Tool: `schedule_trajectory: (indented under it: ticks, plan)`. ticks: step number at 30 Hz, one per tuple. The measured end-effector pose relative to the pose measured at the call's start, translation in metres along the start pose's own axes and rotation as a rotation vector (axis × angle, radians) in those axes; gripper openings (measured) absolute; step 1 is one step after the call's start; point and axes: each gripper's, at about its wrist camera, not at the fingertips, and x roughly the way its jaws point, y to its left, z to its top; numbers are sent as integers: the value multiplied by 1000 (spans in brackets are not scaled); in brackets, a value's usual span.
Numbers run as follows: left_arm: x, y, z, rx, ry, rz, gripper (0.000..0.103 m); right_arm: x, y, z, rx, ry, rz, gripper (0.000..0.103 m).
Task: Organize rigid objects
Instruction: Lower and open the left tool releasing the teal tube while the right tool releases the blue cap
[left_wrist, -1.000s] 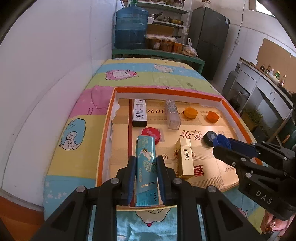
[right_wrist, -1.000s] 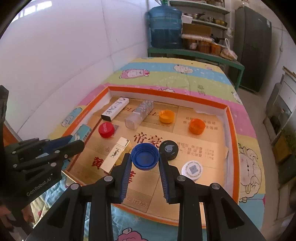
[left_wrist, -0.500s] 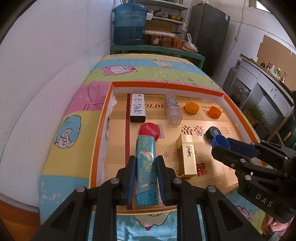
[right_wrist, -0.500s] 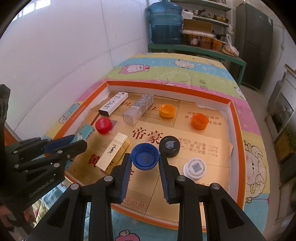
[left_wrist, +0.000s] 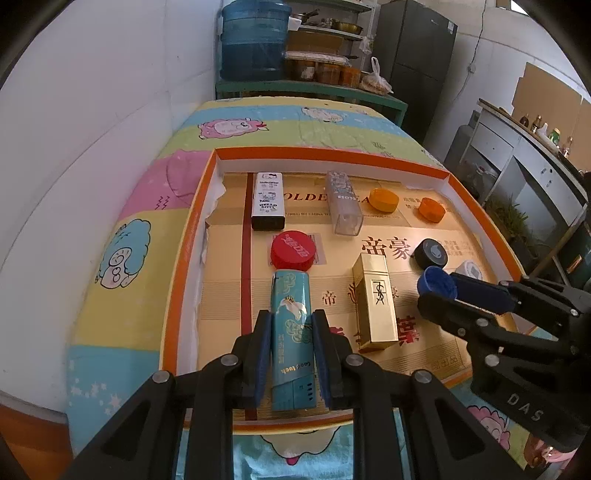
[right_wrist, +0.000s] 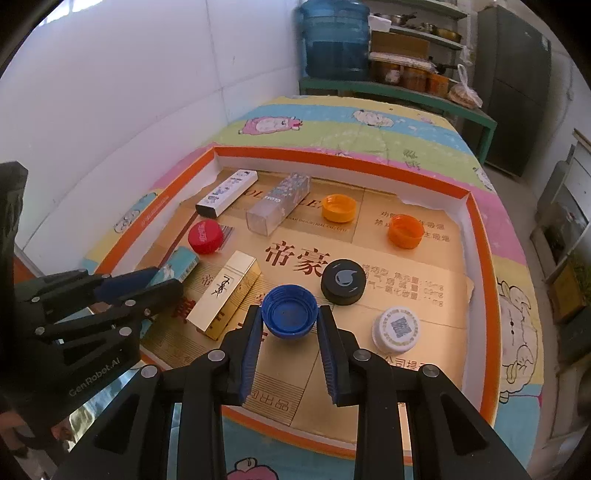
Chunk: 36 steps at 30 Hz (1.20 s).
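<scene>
The left gripper (left_wrist: 291, 328) is clamped on a teal box (left_wrist: 291, 332), which lies lengthwise between its blue pads near the front left of the orange-rimmed tray (left_wrist: 192, 236). The right gripper (right_wrist: 290, 325) is closed on a blue bottle cap (right_wrist: 290, 312), open side up, held at its tips above the tray's gold cardboard floor. Just beside the teal box sits a red cap (left_wrist: 293, 250), and a gold box (left_wrist: 376, 302) lies between the two grippers. Farther back rest a white box (left_wrist: 268, 201) and a clear box (left_wrist: 344, 206), side by side, then a yellow-orange cap (right_wrist: 339, 208) and an orange cap (right_wrist: 405, 230). A black cap (right_wrist: 343, 281) and a white cap (right_wrist: 397, 328) lie right of the blue one. The tray rests on a cartoon-print sheet (left_wrist: 140, 206)
</scene>
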Motion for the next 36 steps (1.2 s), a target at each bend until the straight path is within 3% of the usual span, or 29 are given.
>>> schedule_trajectory:
  ticks: [13,18,22,26,30,33,36]
  plan:
    - [-2,1,-3,3,-8,-14,23,14,6,-1,-46,32,-58,31]
    - [-4,1,-2,5,-10,-24,30,15,6,-1,-46,35,-65,40]
    - [-6,-3,-3,13,-19,-30,37,14,5,0,-41,37,-66,41]
    - [-11,-3,-1,6,-40,-25,55,11,4,-2,-25,31,-62,41]
    - [-17,-1,-1,-4,-53,-25,55,5,3,-3,-1,17,-82,41]
    - [-22,0,-3,-9,-60,-28,55,0,4,-5,12,4,-93,57]
    - [-28,2,-7,-24,-66,-37,55,-7,5,-9,31,-10,-104,57]
